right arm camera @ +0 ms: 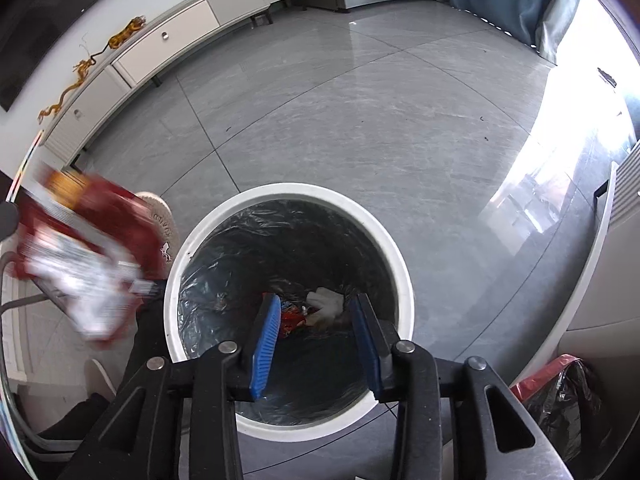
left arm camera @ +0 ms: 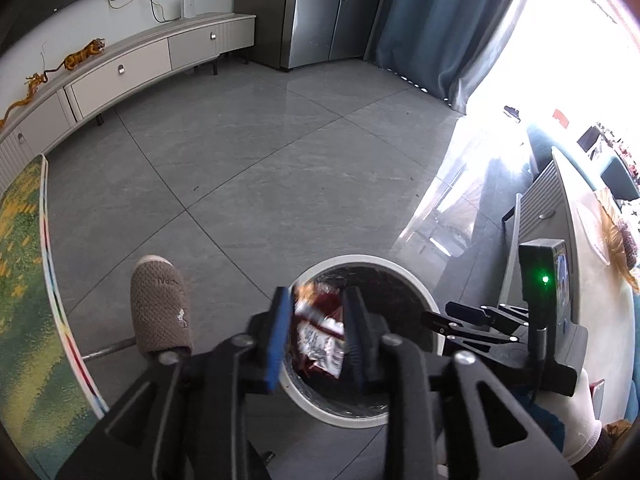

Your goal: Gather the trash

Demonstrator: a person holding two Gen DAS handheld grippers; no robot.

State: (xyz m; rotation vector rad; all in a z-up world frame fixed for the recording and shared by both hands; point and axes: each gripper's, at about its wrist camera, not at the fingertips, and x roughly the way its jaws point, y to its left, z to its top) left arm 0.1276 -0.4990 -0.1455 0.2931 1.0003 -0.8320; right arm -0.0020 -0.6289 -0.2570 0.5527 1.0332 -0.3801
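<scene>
In the left wrist view, the left claw (left arm camera: 318, 334) is sitting at the lower centre of the frame, its blue-padded fingers (left arm camera: 279, 338) set on either side of a crumpled red and white snack wrapper (left arm camera: 320, 336). The wrapper is lying between the pads above the mouth of the round white trash bin with a black plastic liner (left arm camera: 420, 294); the picture is blurred there, so whether the pads are really pressing on it or have let it loose cannot be told. Left of the bin, a brown knitted slipper (left arm camera: 162, 308) is resting on the grey tiled floor (left arm camera: 260, 152). At the lower right of that frame the right claw (left arm camera: 474, 320) is showing as black fingertips beside the bin rim.

In the right wrist view, the right claw (right arm camera: 316, 336) is hanging over the same bin (right arm camera: 396, 248) at the bottom centre, its two blue pads spread wide with nothing between them. Down inside the liner, a white crumpled tissue (right arm camera: 328, 304) and a small red printed wrapper (right arm camera: 292, 318) are lying at the bottom. At the left edge of this frame the red and white wrapper (right arm camera: 80, 248) is appearing large and motion-blurred, just outside the bin rim as seen from here, partly covering the slipper (right arm camera: 162, 216). A black and red plastic bag (right arm camera: 560, 392) is sitting at the lower right.
</scene>
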